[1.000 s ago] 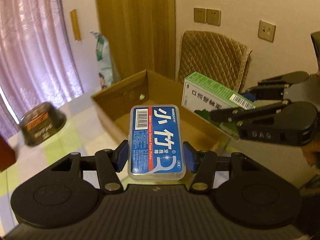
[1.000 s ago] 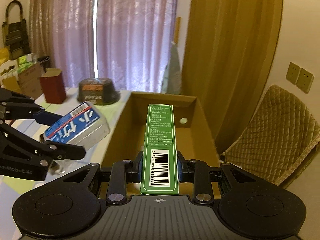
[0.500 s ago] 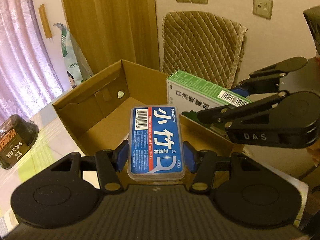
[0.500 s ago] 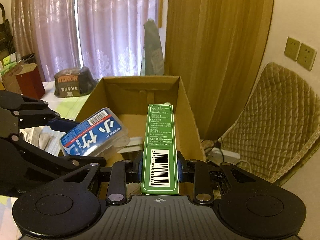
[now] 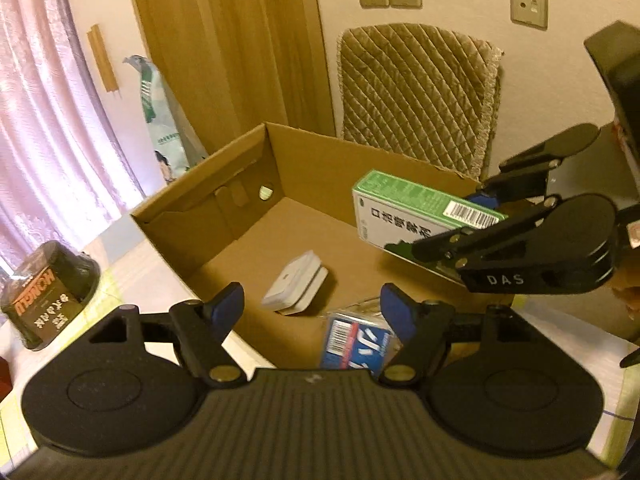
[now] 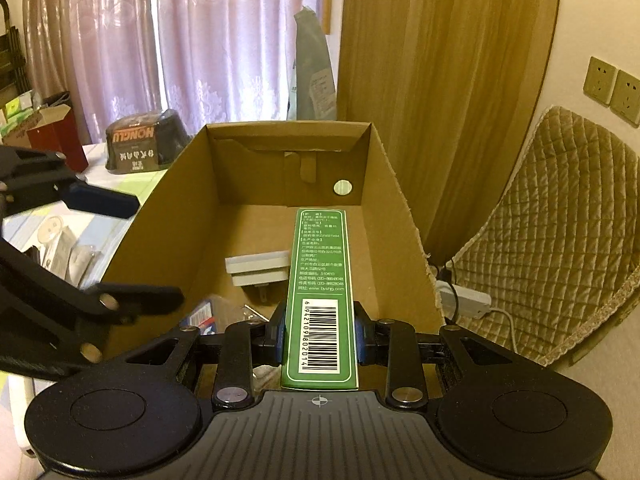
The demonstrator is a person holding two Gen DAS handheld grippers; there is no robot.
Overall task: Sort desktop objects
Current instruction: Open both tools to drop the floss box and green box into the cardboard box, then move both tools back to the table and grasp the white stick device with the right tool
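My left gripper (image 5: 312,306) has let go: its fingers (image 5: 228,304) now stand wide apart with nothing between them, while half a second ago they were clamping the blue floss box (image 5: 358,344). That box now lies inside the cardboard box (image 5: 320,160), at the near wall, beside a white adapter (image 5: 294,282). My right gripper (image 6: 320,338) still holds the green carton (image 6: 320,300) tightly between its fingers, above the open cardboard box, as before. A dark bowl (image 5: 48,292) stands on the surface (image 5: 136,264) to the left.
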